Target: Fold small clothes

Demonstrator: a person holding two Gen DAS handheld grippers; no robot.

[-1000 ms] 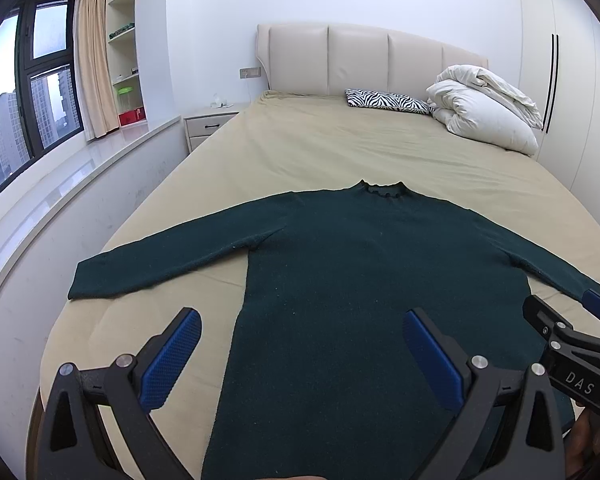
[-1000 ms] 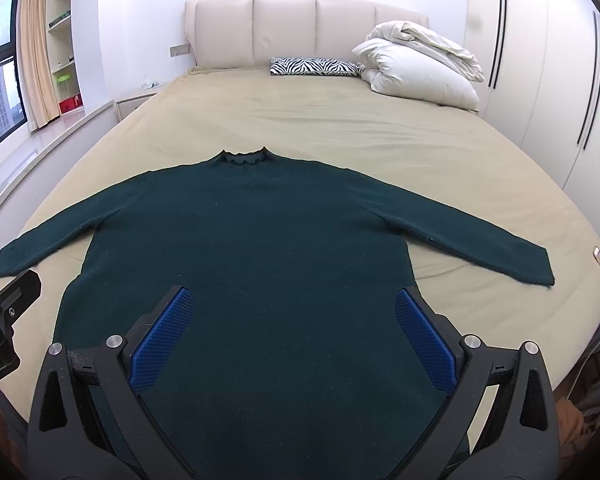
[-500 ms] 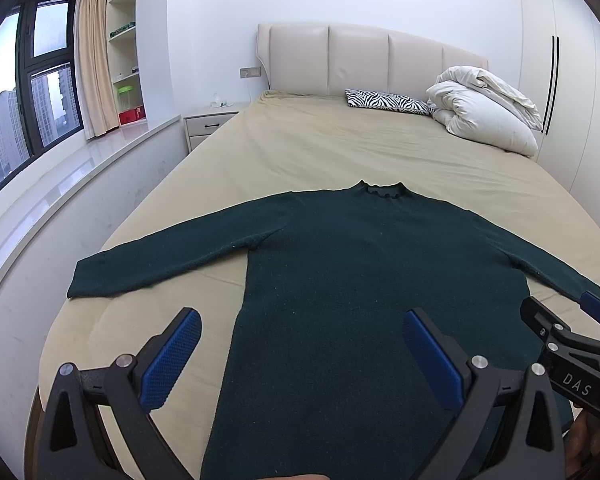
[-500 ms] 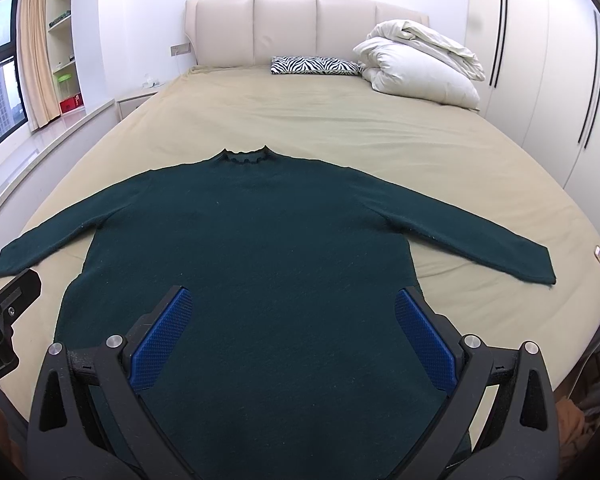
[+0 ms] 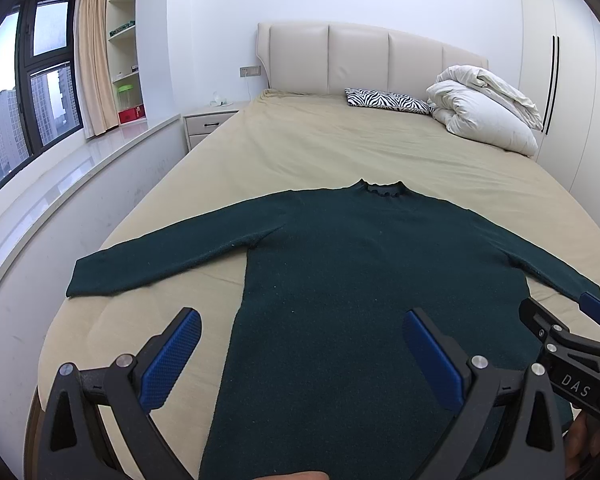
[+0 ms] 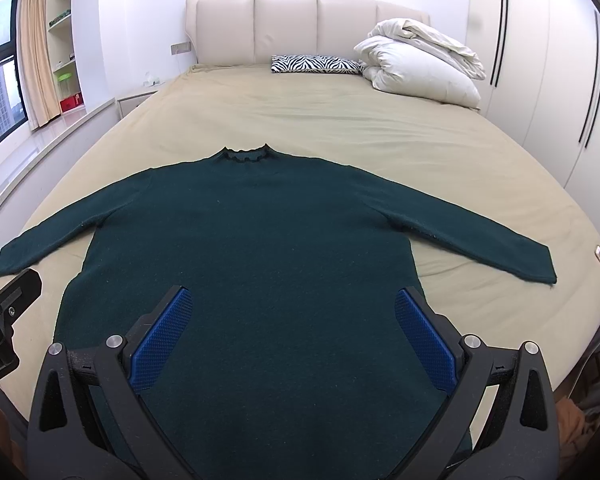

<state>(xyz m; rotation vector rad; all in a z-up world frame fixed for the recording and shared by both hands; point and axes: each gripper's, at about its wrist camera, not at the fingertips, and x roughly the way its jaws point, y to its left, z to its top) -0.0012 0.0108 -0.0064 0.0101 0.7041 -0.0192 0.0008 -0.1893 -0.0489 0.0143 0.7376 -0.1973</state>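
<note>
A dark green long-sleeved sweater (image 5: 364, 264) lies flat on the beige bed (image 5: 340, 148), collar away from me and both sleeves spread out; it also shows in the right wrist view (image 6: 260, 232). My left gripper (image 5: 300, 340) is open and empty above the sweater's lower left part. My right gripper (image 6: 294, 324) is open and empty above the lower middle of the sweater. The right gripper also shows at the right edge of the left wrist view (image 5: 560, 328). The sweater's hem is hidden under the grippers.
A zebra-print pillow (image 5: 388, 100) and a folded white duvet (image 5: 484, 108) lie at the head of the bed. A nightstand (image 5: 208, 124) and a window ledge (image 5: 60, 184) run along the left. White wardrobes (image 6: 548, 64) stand on the right.
Both grippers stay open and nearly still. The right gripper has drifted slightly down in the left wrist view. The sweater has not moved.
</note>
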